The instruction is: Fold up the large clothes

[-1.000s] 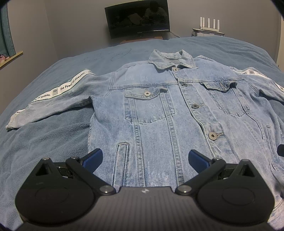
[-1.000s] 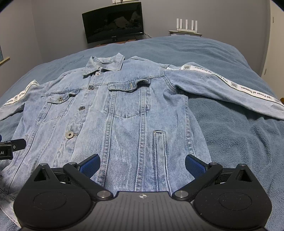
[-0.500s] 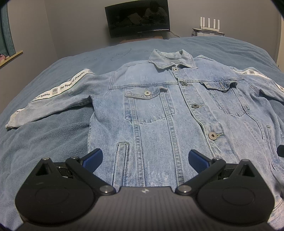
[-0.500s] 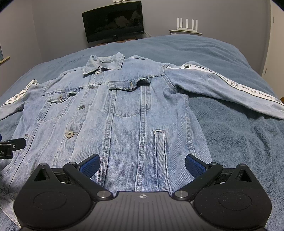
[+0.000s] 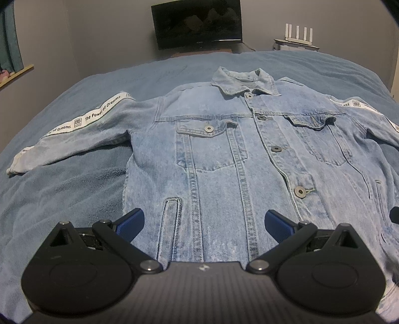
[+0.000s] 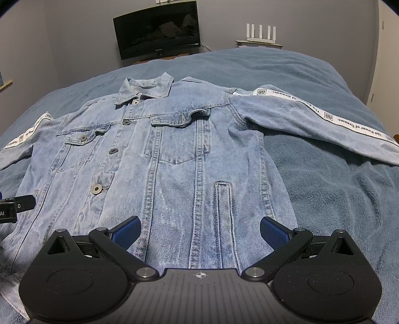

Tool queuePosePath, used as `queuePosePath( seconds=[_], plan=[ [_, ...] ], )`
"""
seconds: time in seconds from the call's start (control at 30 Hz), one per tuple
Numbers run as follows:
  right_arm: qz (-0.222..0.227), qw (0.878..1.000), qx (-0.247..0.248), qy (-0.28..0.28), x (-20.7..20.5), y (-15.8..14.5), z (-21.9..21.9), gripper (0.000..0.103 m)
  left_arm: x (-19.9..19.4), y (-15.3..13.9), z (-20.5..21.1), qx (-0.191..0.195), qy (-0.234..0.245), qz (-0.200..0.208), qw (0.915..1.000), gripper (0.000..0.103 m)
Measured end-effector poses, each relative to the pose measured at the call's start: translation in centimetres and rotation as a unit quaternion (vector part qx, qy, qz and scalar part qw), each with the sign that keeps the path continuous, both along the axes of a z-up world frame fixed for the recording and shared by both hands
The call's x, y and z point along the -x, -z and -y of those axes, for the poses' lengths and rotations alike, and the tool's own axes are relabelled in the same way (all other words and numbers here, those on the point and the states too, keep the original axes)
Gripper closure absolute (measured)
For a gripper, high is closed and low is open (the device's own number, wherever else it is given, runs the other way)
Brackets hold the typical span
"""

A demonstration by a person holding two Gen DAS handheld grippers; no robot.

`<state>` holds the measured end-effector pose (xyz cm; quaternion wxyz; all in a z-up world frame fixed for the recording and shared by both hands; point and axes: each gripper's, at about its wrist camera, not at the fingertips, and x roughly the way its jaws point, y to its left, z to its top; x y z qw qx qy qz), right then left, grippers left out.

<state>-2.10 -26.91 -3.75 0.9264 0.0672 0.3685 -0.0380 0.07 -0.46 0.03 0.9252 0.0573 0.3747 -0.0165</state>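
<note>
A light blue denim jacket [image 5: 237, 154] lies flat and face up on the bed, collar far, both sleeves spread out sideways with white lettered stripes. It also shows in the right wrist view [image 6: 179, 159]. My left gripper [image 5: 204, 224] is open and empty, hovering over the jacket's left lower hem. My right gripper [image 6: 199, 230] is open and empty over the right lower hem. The left gripper's side [image 6: 15, 205] shows at the left edge of the right wrist view.
A blue blanket [image 5: 62, 199] covers the bed. A dark monitor [image 5: 197, 23] stands against the far wall, with a white router [image 5: 298, 33] on a shelf to its right. A curtain and sill [image 5: 12, 62] are at the left.
</note>
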Motion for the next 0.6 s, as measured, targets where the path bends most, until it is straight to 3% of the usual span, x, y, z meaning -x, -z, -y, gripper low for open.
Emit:
queuePosePath(
  seconds=[0.37, 0.6],
  plan=[
    [0.006, 1.000, -0.005, -0.002, -2.0, -0.4, 0.3, 0.000, -1.7, -3.6, 0.2, 0.001, -0.013, 0.030, 0.9995, 0.000],
    [0.033, 0.999, -0.006, 0.009, -4.3, -0.7, 1.2, 0.000, -5.4, -4.9, 0.1, 0.077, -0.031, 0.055, 0.9951, 0.000]
  ],
)
